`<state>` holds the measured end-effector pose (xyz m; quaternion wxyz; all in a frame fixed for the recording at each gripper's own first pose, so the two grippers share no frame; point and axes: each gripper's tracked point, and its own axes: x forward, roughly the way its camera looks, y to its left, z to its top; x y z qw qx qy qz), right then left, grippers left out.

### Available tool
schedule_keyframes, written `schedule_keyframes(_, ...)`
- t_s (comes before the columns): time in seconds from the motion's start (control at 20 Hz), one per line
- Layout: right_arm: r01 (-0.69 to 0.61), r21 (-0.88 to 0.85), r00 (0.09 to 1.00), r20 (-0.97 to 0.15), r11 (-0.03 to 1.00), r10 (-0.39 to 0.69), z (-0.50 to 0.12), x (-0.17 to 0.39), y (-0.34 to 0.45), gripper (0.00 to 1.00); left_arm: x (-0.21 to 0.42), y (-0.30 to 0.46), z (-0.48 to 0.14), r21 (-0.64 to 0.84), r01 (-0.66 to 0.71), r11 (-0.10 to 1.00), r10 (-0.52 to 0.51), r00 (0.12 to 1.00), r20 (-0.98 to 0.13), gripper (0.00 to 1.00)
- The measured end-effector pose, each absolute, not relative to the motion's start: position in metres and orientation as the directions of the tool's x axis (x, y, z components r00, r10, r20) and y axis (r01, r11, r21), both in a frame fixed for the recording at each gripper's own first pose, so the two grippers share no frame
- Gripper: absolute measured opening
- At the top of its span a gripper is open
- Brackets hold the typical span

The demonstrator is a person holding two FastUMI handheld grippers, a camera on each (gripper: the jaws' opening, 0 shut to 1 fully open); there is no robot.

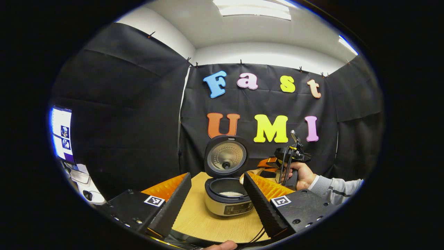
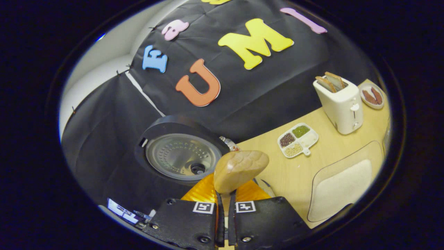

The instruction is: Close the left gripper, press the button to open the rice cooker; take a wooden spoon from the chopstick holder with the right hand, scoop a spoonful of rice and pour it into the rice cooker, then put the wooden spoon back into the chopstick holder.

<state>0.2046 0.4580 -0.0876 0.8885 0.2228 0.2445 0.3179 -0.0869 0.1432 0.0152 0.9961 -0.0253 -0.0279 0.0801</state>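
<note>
In the left gripper view, the left gripper (image 1: 216, 194) hangs near the table's front edge with its fingers spread wide and nothing between them. Straight ahead, framed by the two fingers, the rice cooker (image 1: 227, 201) stands on the wooden table (image 1: 197, 222); its lid (image 1: 226, 155) is swung up and stands upright at the far side, and white rice shows in the inner pot. To the right of the cooker and a little farther off, a hand (image 1: 301, 175) with a grey sleeve holds the right gripper (image 1: 274, 166) above the table, and a pale wooden piece shows just left of it, beside the cooker's rim.

In the right gripper view, the right gripper (image 2: 226, 199) is narrowed onto the handle of the wooden spoon (image 2: 239, 170), both fingers pressing it, and the spoon's bowl sticks out ahead of the tips. The cooker's raised lid (image 2: 180, 156) is close on the left. Farther right on the table lie a divided dish of grains (image 2: 297, 139), a white toaster (image 2: 341, 104) with bread slices in its slots, a small plate (image 2: 372, 95) beyond it, and a pale mat (image 2: 341, 187) nearer.
</note>
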Motion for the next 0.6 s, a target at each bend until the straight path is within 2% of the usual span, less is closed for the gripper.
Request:
schedule_keyframes(0.25,-0.549,0.334,0.721,-0.273,0.766,0.636,-0.090,0.191,0.474,0.09,-0.084,0.137,0.004,-0.047,-0.149,0.988,0.151,0.988,0.026,0.96)
schedule_keyframes(0.6,-0.630,0.087,0.755,-0.165,0.772,0.635,-0.058,0.165,0.495,0.09,-0.089,0.135,0.004,-0.064,-0.132,0.989,0.134,0.991,0.027,0.96)
